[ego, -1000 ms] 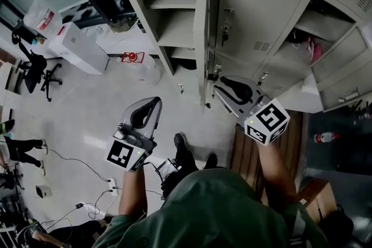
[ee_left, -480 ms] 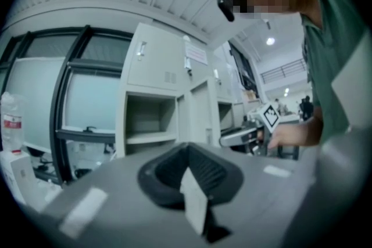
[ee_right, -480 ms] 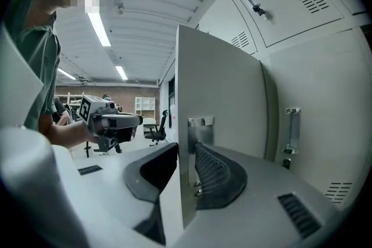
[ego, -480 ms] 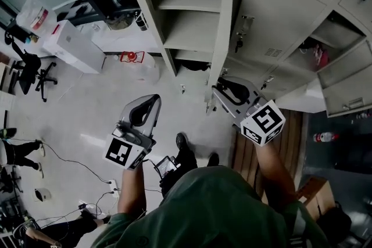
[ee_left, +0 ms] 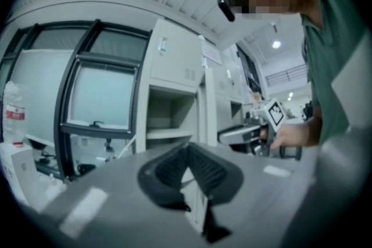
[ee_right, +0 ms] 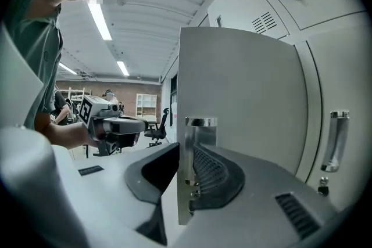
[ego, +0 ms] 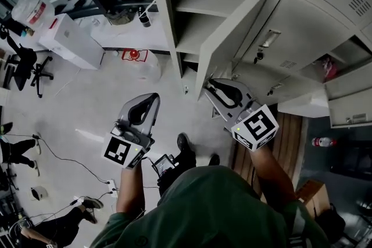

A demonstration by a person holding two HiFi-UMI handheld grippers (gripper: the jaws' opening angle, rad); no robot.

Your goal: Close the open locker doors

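From the head view, the right gripper [ego: 212, 89] is meeting the free edge of the half-open locker door [ego: 232, 26] while the left gripper [ego: 152, 103] is hovering over the floor [ego: 87, 101]. Left gripper view — its jaws are pressing together on nothing. Right gripper view — its jaws are clamping the door's edge beside the metal handle [ee_right: 200, 122].

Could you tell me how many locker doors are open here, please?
2. A tall door at centre, its edge between the right gripper's jaws, and a lower door swung out at the right. Others may be hidden beyond the frame.
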